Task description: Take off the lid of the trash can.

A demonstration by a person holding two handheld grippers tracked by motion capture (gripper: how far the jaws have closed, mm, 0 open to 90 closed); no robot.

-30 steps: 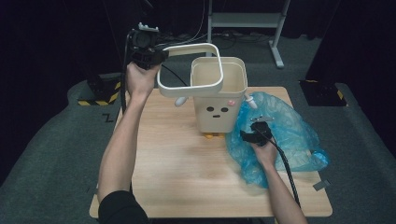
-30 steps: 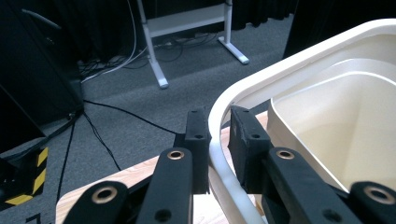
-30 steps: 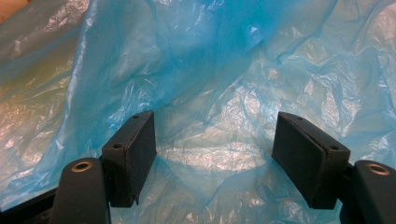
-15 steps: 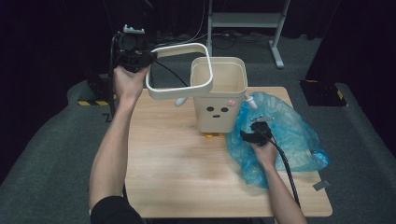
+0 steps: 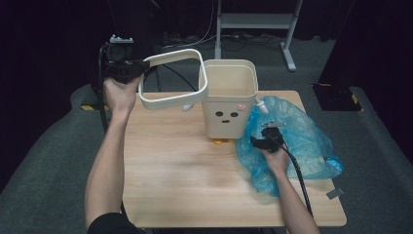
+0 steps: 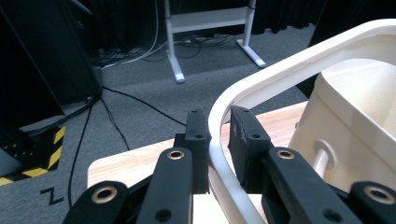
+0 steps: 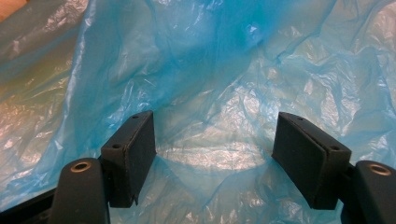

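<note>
**A:** What was biggest on the scene?

**B:** The wooden table [image 5: 185, 185], standing on grey carpet. On its right part lay a crumpled blue plastic bag [image 5: 302, 141], spread wide and reaching to the right edge.

**A:** And next in size?

**B:** A cream bin [image 5: 229, 105] with a small face on its front, upright near the far edge of the table, its top uncovered. The bag touched its right side.

**A:** Where was the bin's rim piece?

**B:** The cream ring [image 5: 173, 80] was held in the air to the left of the bin, above the table's far left corner, tilted, with its right end just beside the bin's upper left edge. In the left gripper view it [image 6: 261, 88] curved up from between the jaws toward the bin [image 6: 355, 126].

**A:** So the left tool had it?

**B:** Yes. The left gripper [image 5: 127, 68] was pinching the ring's left end; both pads pressed on the thin wall from either side. The left hand [image 5: 119, 92] held it raised off the table.

**A:** And the other tool?

**B:** The right gripper [image 5: 263, 139] sat over the bag's left part, close beside the bin. In its own view the jaws stood spread wide, with the blue film [image 7: 219, 93] behind them and nothing gripped between the pads.
</note>
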